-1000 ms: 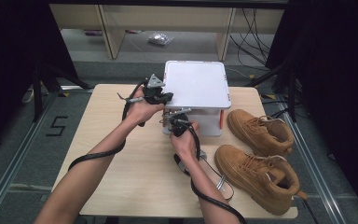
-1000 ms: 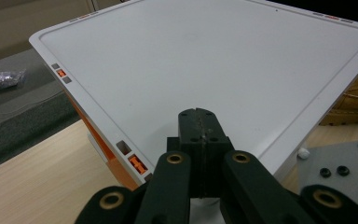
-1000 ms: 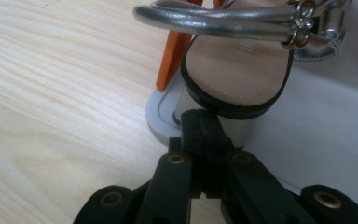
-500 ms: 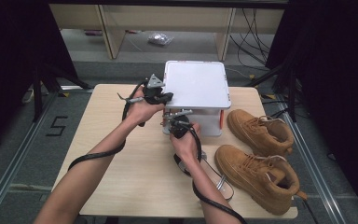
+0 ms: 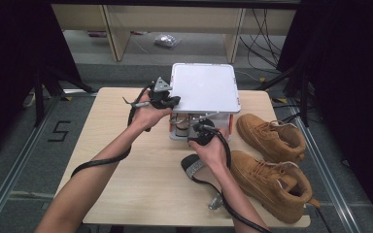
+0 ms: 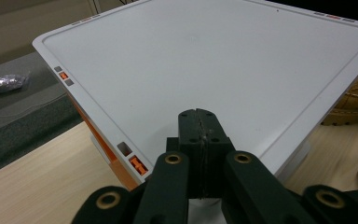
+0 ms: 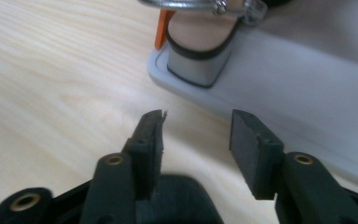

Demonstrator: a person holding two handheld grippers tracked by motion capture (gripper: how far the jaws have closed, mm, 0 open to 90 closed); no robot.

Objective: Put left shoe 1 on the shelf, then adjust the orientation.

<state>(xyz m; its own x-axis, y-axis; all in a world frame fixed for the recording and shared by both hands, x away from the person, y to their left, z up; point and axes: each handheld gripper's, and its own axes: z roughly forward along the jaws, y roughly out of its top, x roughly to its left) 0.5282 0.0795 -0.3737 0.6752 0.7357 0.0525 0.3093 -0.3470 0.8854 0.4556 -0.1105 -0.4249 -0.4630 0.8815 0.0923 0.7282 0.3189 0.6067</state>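
Note:
A white box with a flat lid (image 5: 204,90) (image 6: 214,65) stands at the table's far middle. My left gripper (image 5: 174,100) (image 6: 199,116) rests at the lid's near left corner; its pads look pressed together, though the jaws have just been opening a little, and I see nothing between them. A block-heeled sandal (image 7: 198,51) (image 5: 182,121) sits on the box's grey bottom tray (image 7: 279,79) under the lid. My right gripper (image 7: 196,123) (image 5: 196,131) hangs just in front of that tray; its jaws have just been opening and nothing is between them. A second sandal (image 5: 194,167) lies on the table by my right wrist.
Two tan boots (image 5: 272,138) (image 5: 272,182) lie on the right of the wooden table (image 5: 126,160). The left half of the table is bare wood. Cables trail from both grippers along the forearms. Shelving and a crumpled bag are on the floor beyond.
My right gripper has drawn back a little from the box front and its jaws have spread apart. The left hand has stayed at the lid's corner.

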